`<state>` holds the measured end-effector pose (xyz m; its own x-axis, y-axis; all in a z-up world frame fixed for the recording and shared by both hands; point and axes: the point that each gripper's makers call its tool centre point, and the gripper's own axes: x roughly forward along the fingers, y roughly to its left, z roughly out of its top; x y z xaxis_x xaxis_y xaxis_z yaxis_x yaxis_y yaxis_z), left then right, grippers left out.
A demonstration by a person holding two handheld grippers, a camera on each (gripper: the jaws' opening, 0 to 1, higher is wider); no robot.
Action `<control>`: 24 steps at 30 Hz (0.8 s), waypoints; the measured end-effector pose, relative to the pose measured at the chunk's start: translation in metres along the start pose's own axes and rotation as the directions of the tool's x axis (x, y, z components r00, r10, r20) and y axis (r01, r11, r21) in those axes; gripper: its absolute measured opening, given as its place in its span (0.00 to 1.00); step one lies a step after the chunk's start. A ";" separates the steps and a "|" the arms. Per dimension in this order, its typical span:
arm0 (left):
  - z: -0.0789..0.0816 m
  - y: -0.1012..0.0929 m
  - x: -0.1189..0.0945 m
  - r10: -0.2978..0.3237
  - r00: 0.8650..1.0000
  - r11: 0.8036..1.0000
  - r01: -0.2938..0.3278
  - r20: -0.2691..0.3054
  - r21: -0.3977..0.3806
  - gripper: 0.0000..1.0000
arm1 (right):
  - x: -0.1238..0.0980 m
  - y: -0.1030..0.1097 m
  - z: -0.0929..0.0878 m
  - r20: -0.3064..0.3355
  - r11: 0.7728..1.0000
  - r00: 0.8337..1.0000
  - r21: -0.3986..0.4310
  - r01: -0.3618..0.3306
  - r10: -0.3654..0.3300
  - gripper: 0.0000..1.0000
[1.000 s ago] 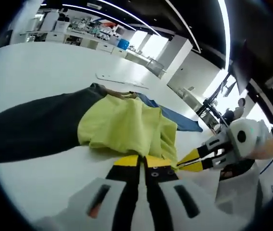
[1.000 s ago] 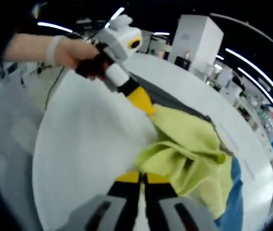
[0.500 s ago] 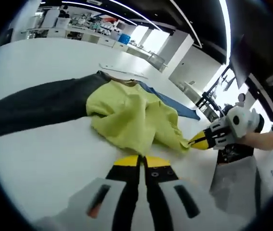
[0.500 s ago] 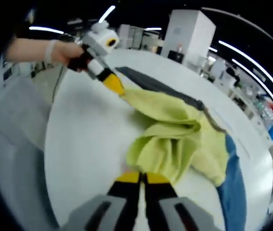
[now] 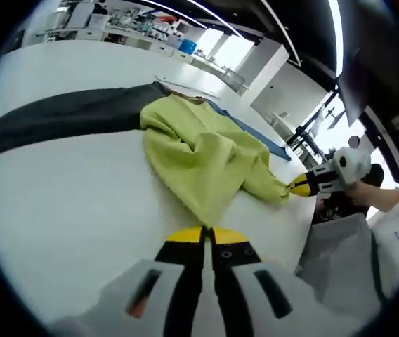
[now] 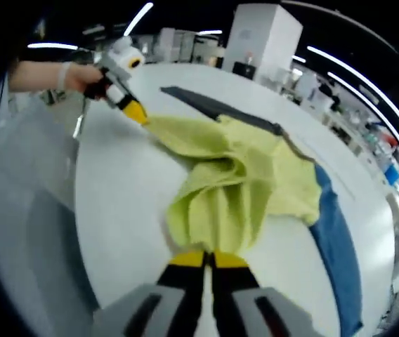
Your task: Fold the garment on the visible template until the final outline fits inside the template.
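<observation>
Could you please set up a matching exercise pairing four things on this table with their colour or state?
Things:
1. garment
2. long strip beside the garment
3. dark strip across the table
4. left gripper

Colour or state:
A. blue
B. yellow-green, pulled out between two grippers
C. shut on a corner of the cloth
D. dark grey

Pairs: 1-B, 2-A, 3-D, 4-C

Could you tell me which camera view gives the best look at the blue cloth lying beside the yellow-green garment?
The right gripper view: the blue cloth runs as a long, mostly uncovered strip past the yellow-green garment. In the left gripper view the blue cloth is just a thin sliver behind the garment, largely hidden by it.
</observation>
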<state>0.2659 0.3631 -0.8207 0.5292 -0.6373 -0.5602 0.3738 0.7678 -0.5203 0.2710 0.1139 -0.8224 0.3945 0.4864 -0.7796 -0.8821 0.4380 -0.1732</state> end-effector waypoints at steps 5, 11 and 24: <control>-0.003 0.003 -0.005 0.006 1.000 1.000 -0.006 -0.005 -0.006 0.00 | -0.010 -0.002 -0.012 -0.017 1.000 1.000 0.020 0.009 -0.009 0.00; -0.004 0.000 -0.010 0.011 1.000 1.000 -0.011 -0.011 -0.004 0.00 | -0.021 -0.006 -0.026 -0.033 0.999 0.999 0.035 0.023 -0.022 0.00; -0.011 0.000 -0.026 0.013 0.999 1.000 -0.014 -0.032 -0.021 0.00 | -0.044 -0.018 -0.054 -0.059 0.994 0.997 0.095 0.055 -0.049 0.00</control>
<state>0.2436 0.3792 -0.8137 0.5095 -0.6289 -0.5872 0.3504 0.7750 -0.5260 0.2553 0.0438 -0.8171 0.4218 0.4190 -0.8041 -0.8310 0.5335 -0.1579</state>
